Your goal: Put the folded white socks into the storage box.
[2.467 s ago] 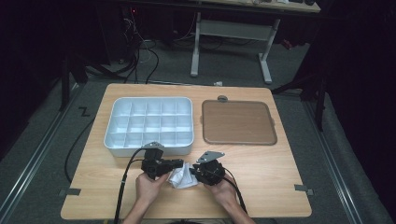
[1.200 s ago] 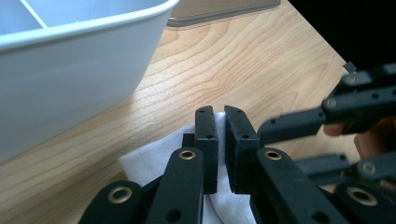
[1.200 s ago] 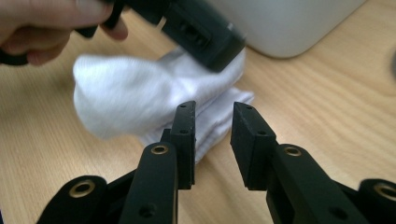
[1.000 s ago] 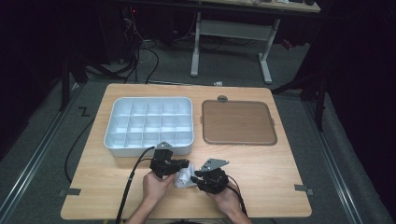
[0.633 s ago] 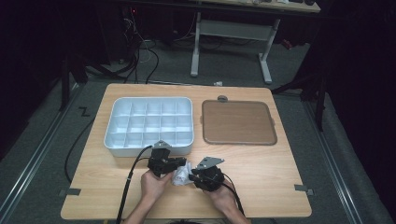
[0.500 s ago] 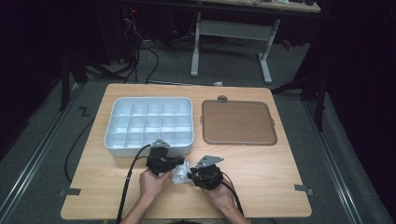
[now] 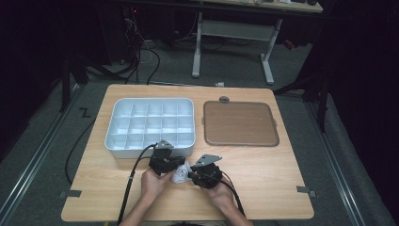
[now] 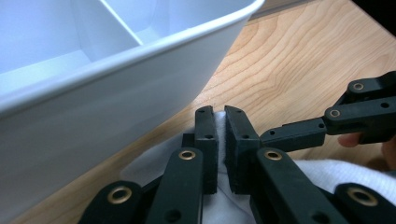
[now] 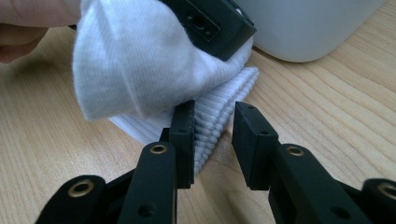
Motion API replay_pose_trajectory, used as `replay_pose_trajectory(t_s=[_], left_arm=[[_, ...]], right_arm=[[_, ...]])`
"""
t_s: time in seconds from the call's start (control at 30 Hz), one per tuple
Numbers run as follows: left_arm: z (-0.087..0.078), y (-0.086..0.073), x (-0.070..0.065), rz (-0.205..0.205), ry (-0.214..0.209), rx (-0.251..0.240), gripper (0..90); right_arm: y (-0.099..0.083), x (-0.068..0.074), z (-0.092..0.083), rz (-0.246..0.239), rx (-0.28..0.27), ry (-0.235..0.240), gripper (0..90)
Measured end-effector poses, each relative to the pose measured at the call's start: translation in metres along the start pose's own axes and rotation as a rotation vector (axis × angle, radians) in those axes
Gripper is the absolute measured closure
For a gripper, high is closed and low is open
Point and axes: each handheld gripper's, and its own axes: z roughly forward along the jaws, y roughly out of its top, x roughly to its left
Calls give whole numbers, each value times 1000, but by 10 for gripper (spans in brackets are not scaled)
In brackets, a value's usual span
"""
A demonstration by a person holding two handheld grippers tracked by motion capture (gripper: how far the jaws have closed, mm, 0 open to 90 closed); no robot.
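A white ribbed cloth (image 7: 180, 175), perhaps a sock, lies on the wooden table (image 7: 273, 179) in front of the white compartment tray (image 7: 109, 137). My left gripper (image 7: 178, 165) reaches it from the left. In the left gripper view, the left gripper (image 8: 221, 122) is shut on a fold of the cloth (image 8: 327, 170). My right gripper (image 7: 191, 175) comes in from the right. In the right gripper view, the right gripper (image 9: 214, 115) stands open, its jaws either side of the ribbed edge of the cloth (image 9: 140, 70).
The tray's rounded wall (image 8: 116, 98) rises right beside the left gripper, and its corner (image 9: 303, 28) is just beyond the cloth. A brown mat (image 7: 240, 123) lies to the tray's right, and a small round knob (image 7: 224, 99) sits at its far edge.
Both hands have shifted a little back and forth near the tray's front edge, with the cloth staying between the two grippers.
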Motion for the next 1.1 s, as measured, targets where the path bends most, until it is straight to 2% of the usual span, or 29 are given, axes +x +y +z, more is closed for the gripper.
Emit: replay_pose_trajectory(t_s=[0.07, 0.17, 0.4, 0.53, 0.67, 0.77, 0.9, 1.0, 1.1], left_arm=[[1, 0, -2, 21, 4, 10, 848], [-3, 1, -4, 23, -7, 10, 830], [-10, 3, -8, 13, -22, -13, 610], [-14, 5, -10, 14, -34, -25, 547], [-18, 7, -12, 11, -50, -40, 518], [-20, 7, -13, 12, -57, -45, 513], [-31, 13, -15, 1, -79, -78, 512], [-38, 16, -14, -1, -71, -88, 513], [-43, 16, -9, 1, -41, -94, 513]], right_arm=[[0, 0, 0, 0, 1, -2, 699], [0, 1, -1, 0, 3, -10, 681], [1, 3, -9, 4, -14, -17, 664], [1, 2, -16, 15, -32, -21, 665], [1, 1, -23, 22, -47, -20, 675], [0, -1, -28, 23, -60, -10, 714], [-1, -2, -35, 30, -68, -16, 745], [-2, -3, -43, 33, -88, -18, 763], [0, -3, -49, 26, -101, -19, 768]])
